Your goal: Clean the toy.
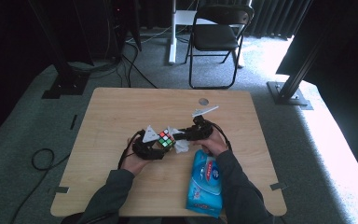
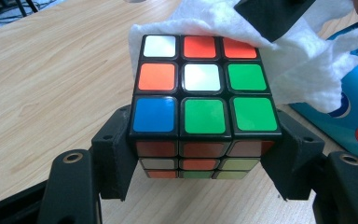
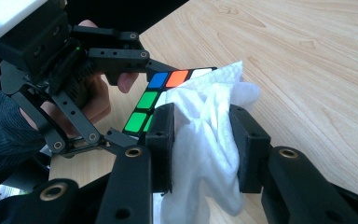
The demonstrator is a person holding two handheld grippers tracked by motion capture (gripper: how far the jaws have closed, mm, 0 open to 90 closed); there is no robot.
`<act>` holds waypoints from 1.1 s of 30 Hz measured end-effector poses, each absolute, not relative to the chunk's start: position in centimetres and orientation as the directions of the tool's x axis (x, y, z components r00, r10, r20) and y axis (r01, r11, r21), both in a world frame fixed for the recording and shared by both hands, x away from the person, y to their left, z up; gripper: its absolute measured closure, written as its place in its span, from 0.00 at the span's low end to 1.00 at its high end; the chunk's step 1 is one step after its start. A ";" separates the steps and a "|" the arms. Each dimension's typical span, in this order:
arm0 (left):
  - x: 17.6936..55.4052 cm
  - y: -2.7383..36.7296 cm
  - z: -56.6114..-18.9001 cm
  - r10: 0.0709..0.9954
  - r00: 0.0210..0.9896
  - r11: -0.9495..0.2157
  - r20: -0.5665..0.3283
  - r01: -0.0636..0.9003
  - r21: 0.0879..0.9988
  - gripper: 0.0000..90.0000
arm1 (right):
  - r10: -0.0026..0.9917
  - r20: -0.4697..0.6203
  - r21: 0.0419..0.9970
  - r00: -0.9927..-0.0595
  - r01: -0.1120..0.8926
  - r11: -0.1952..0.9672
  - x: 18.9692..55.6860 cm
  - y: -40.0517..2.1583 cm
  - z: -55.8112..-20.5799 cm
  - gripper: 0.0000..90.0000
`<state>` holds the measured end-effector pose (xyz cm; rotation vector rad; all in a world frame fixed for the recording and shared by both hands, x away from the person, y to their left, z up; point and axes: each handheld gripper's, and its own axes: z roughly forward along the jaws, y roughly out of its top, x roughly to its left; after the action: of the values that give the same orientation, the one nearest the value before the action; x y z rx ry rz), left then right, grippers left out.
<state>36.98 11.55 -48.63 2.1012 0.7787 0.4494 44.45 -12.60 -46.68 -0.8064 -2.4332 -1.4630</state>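
Near the middle of the wooden tabletop, a little toward the near edge: a scrambled puzzle cube, clamped at its two sides by the fingers of the left gripper — top face up, showing white, orange, green and one blue tile. Pressed against the cube's far top edge: a crumpled white wipe, draped over that edge and down behind. Between the fingers of the right gripper, the same wipe, bunched up; no earlier picture to compare, and whether the pads still press the cloth or stand just loose around it cannot be told. Both grippers close together, tips meeting at the cube. Beside the right forearm, toward the near right part of the tabletop — a blue pack of wet wipes, lying flat, its far end near the right hand.
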 end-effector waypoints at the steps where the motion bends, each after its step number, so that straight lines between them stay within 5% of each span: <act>1: 37.0 11.5 -48.6 0.667 0.744 -0.463 0.042 0.370 0.805 0.38 | 0.354 0.426 0.756 -0.833 0.542 0.366 44.4 -12.6 -46.7 0.72; 13: 37.1 11.8 -48.6 0.676 0.736 -0.454 0.035 0.378 0.807 0.38 | 0.354 0.417 0.751 -0.837 0.537 0.383 44.3 -12.6 -46.6 0.93; 33: 37.4 12.8 -47.0 0.695 0.719 -0.401 0.020 0.364 0.841 0.38 | 0.396 0.445 0.740 -0.803 0.579 0.342 44.7 -13.3 -47.7 0.94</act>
<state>37.40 12.85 -47.00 2.0246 0.8059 0.4663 44.72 -13.33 -47.69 -0.8882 -2.4146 -1.4514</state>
